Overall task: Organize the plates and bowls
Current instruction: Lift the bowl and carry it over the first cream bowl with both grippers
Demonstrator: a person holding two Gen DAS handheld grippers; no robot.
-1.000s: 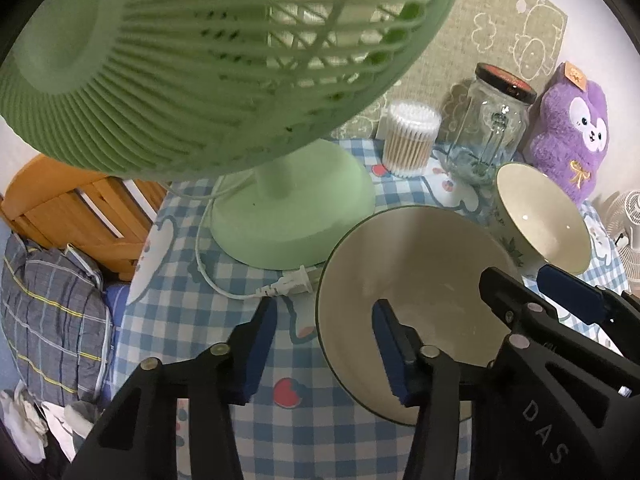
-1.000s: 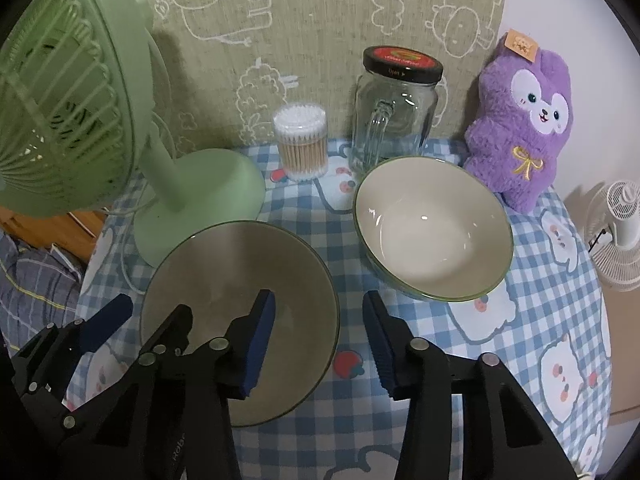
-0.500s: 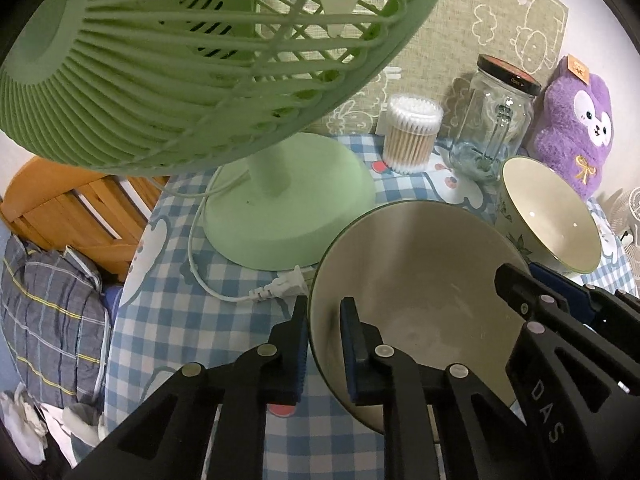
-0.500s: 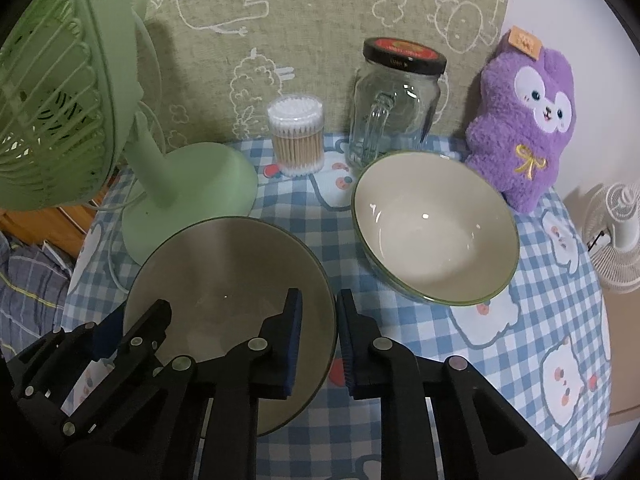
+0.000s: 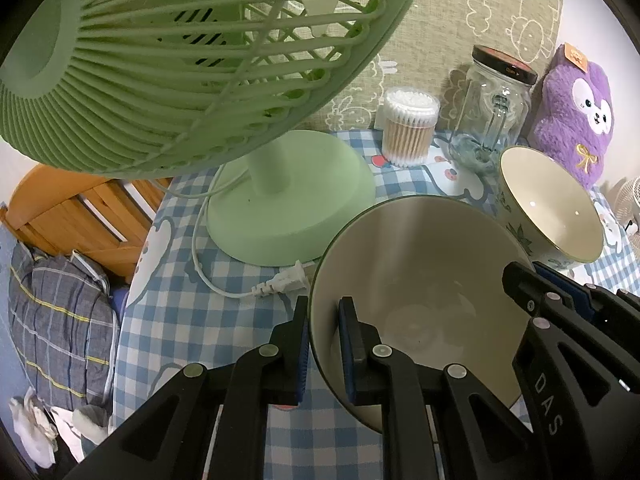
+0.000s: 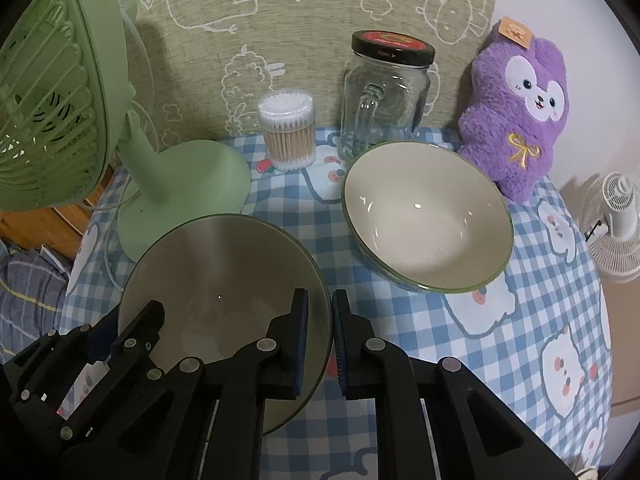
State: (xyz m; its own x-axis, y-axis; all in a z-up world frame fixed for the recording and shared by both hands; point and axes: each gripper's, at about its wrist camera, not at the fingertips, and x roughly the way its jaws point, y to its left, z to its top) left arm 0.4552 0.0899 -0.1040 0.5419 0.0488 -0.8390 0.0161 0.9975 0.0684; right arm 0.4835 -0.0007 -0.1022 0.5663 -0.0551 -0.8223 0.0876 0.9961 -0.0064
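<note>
A cream bowl with a green rim [image 5: 420, 264] [image 6: 224, 280] sits at the near edge of the checked table. My left gripper [image 5: 324, 320] is shut on its left rim, one blue pad inside and one outside. On the opposite rim my right gripper [image 6: 320, 316] is shut too, its blue pads clamping the bowl's wall. Each gripper also shows in the other's view, the right gripper [image 5: 560, 292] at the far rim and the left gripper [image 6: 108, 332] at the lower left. A second, matching bowl [image 6: 428, 216] [image 5: 552, 208] stands free to the right.
A green desk fan [image 5: 180, 52] [image 6: 52, 92] looms at the left, its base [image 5: 292, 196] and white plug cord [image 5: 260, 286] close by. At the back stand a cotton-swab tub [image 6: 286, 128], a glass jar mug [image 6: 386, 92] and a purple plush toy [image 6: 520, 108]. The table edge [image 5: 132, 280] drops off left.
Both grippers closed from open onto opposite rims of the near bowl. The bowl now looks slightly tilted and nearer in both views.
</note>
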